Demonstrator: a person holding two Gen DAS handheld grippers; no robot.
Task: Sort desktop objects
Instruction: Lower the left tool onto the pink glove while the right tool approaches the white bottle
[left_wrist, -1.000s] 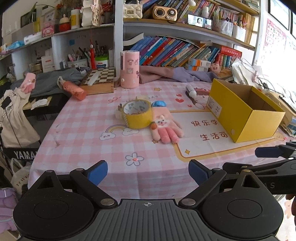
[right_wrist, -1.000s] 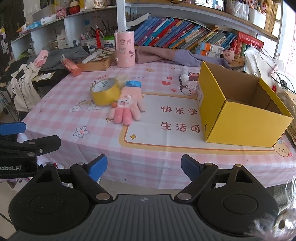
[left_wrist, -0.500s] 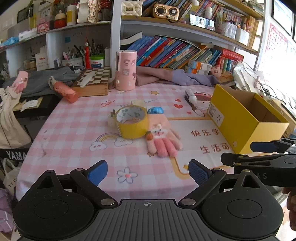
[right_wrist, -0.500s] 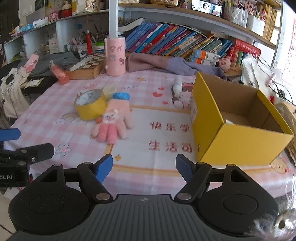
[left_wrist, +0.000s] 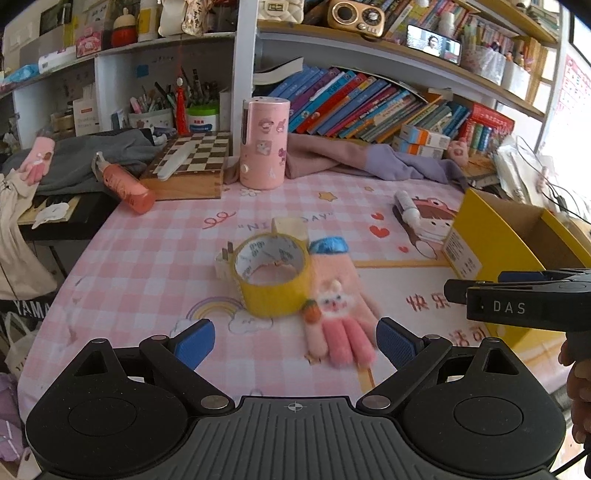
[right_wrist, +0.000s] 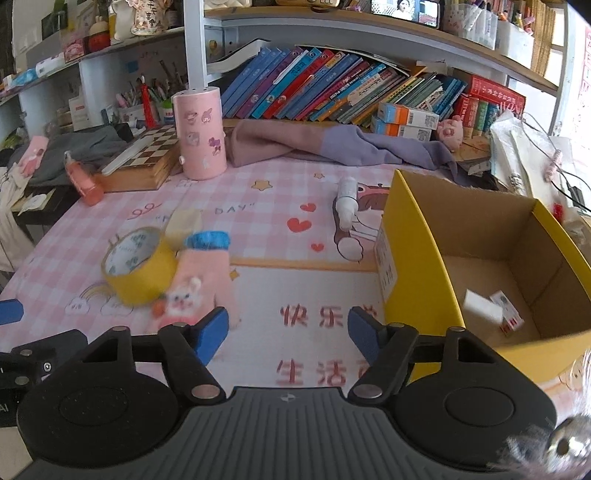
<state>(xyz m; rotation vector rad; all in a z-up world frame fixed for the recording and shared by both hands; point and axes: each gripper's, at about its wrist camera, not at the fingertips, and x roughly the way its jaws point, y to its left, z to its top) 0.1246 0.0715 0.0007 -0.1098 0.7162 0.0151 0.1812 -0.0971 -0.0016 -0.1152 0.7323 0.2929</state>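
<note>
**Both grippers advanced over the table's near edge**

Compared with a second ago, your two grippers have come forward across the near edge of the table (left_wrist: 122, 258), so the tape roll (left_wrist: 271, 275) and pink glove (left_wrist: 338, 306) now loom larger. Your left gripper (left_wrist: 295, 341) stands wide apart and empty. Your right gripper (right_wrist: 286, 334) is closing, with nothing between its fingers; its side reads "DAS" in the left view. The tablecloth print reads "DAY" near the middle, and red Chinese characters lie toward the near right. The yellow box (right_wrist: 417, 266) sits at the right edge, a printed label on its left wall, and holds a small white carton (right_wrist: 508, 314) and a white block (right_wrist: 480, 306). A bag off the left edge reads "YAMA". The pink canister (left_wrist: 263, 144) stands upright at the far edge.
</note>
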